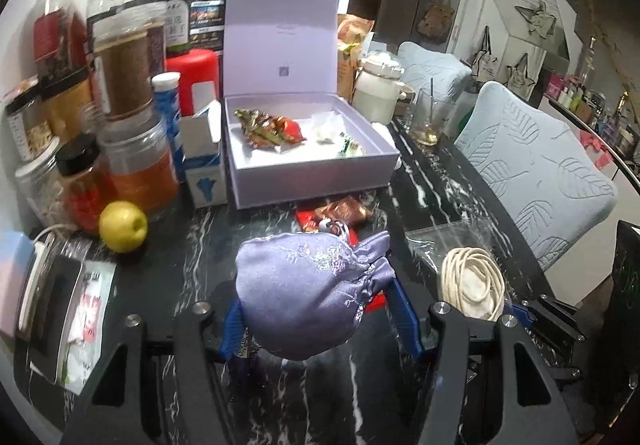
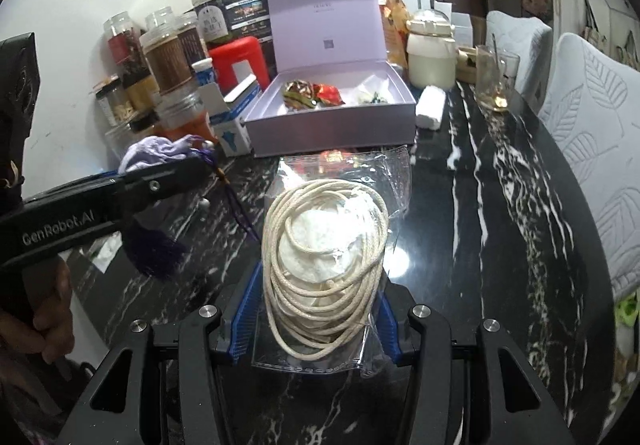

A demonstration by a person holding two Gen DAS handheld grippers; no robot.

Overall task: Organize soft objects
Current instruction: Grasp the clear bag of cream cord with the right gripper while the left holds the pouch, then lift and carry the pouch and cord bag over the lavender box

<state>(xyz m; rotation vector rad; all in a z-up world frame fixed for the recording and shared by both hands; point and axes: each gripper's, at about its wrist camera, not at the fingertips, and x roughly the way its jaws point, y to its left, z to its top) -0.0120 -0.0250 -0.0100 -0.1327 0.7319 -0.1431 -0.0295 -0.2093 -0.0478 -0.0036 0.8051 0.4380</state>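
Observation:
My left gripper (image 1: 316, 305) is shut on a lilac satin drawstring pouch (image 1: 308, 293) and holds it above the black marble table (image 1: 192, 269). The pouch also shows in the right wrist view (image 2: 154, 151), with its purple tassel (image 2: 154, 251) hanging below. My right gripper (image 2: 320, 309) is shut on a clear plastic bag with a coil of cream cord (image 2: 324, 265); the bag also shows in the left wrist view (image 1: 472, 281). An open lilac box (image 1: 304, 149) stands ahead, holding wrapped sweets (image 1: 272, 127). It also appears in the right wrist view (image 2: 332, 117).
Jars and bottles (image 1: 128, 93) crowd the left side, with a yellow apple (image 1: 123, 225) and a small blue-white carton (image 1: 204, 165). Wrapped snacks (image 1: 340, 211) lie before the box. A white jar (image 2: 431, 55), a glass (image 2: 494, 79) and pale blue chairs (image 1: 532, 173) are to the right.

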